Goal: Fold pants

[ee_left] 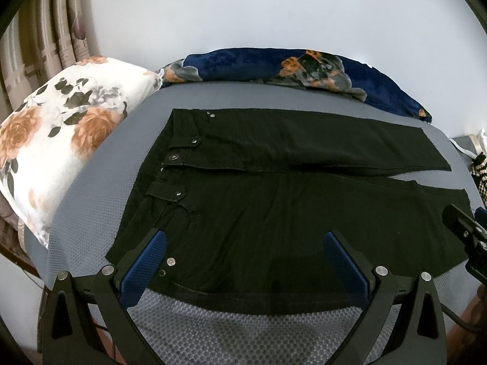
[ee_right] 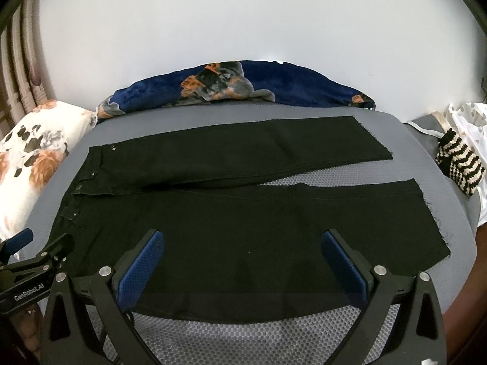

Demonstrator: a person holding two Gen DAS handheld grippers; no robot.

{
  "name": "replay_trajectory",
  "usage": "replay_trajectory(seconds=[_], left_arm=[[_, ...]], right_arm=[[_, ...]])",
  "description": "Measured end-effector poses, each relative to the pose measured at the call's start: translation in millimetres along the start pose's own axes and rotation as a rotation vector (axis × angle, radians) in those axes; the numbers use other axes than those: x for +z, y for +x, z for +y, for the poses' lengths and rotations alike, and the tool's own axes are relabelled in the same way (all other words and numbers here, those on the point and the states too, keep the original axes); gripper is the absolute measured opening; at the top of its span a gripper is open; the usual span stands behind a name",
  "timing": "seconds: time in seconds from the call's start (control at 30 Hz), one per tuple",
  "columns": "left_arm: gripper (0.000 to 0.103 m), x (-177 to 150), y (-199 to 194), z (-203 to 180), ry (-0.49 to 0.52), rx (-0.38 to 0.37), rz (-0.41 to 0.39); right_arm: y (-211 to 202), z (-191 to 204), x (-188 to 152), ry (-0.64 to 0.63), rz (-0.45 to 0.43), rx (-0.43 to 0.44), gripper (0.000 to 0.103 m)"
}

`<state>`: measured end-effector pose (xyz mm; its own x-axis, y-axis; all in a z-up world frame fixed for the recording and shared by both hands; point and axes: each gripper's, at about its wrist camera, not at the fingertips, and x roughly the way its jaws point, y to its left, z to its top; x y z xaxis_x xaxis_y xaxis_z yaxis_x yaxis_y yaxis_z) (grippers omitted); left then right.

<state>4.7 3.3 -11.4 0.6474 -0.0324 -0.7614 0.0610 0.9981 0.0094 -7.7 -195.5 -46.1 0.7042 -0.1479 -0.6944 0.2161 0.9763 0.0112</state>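
Black pants (ee_left: 274, 200) lie spread flat on a grey mesh-covered surface (ee_left: 91, 188), waistband toward the floral pillow (ee_left: 61, 140) on the left, both legs running out to the right. The far leg angles slightly away from the near one, so a wedge of grey mesh shows between them near the hems. The near edge of the pants is partly hidden behind the blue-padded fingers of each tool.

The left gripper (ee_left: 245, 252) hovers with its fingers spread wide, holding nothing, over the hip area near the waistband; whether the pads touch the cloth cannot be told. The right gripper (ee_right: 242, 254) is likewise spread apart and empty, over the near leg. Each tool is only partly seen in the other's view, cut off at the frame edge.

A dark blue blanket (ee_right: 243, 88) with orange patches lies bunched behind the pants. A striped knitted item (ee_right: 459, 167) sits at the right, partly cut off, its nature unclear.
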Motion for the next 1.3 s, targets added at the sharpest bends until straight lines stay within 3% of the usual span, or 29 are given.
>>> replay_trajectory(seconds=[0.87, 1.3], left_arm=[[0.102, -5, 14, 13, -0.003, 0.000, 0.011], [0.102, 26, 45, 32, -0.024, 0.017, 0.036]], right_arm=[[13, -7, 4, 0.008, 0.039, -0.029, 0.103], [43, -11, 25, 0.039, 0.075, -0.028, 0.103]])
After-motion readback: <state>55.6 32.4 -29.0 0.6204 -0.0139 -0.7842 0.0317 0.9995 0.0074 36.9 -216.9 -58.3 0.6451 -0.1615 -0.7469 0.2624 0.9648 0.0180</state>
